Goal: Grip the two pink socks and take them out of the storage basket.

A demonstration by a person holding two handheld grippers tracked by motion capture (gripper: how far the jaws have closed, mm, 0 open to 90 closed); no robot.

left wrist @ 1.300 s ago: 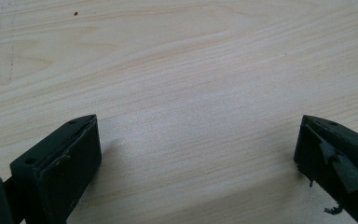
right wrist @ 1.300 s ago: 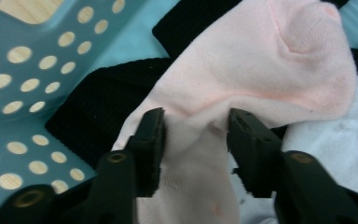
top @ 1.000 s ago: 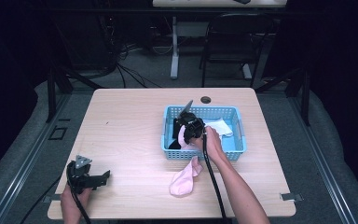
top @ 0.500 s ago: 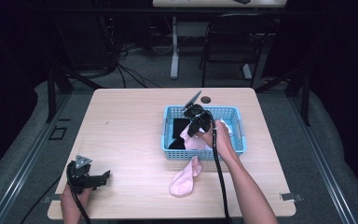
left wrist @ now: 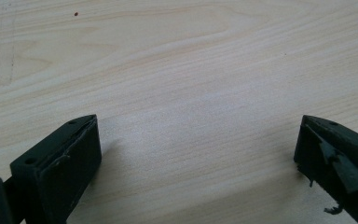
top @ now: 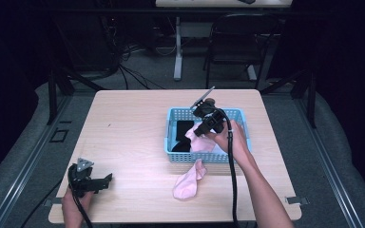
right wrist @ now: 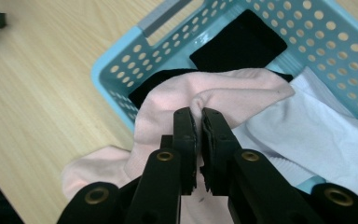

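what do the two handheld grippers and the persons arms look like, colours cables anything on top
Both are black. The left gripper carries a grey three-cornered plate on top and a black cable trailing off the table edge. The right gripper has a thick black cable running back along the forearm. Its fingers are flat black bars with brass-coloured rivets at the linkage. The left one's pads look frayed. Both forearms are bare, no sleeves or gloves visible.

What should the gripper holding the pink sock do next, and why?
Probably keep lifting a little. The right gripper is shut on a fold of the soft pink sock, which hangs above the light blue plastic basket with holes. A second pink sock lies on the pale wooden table beside it, so raising clear lets the pair meet there.
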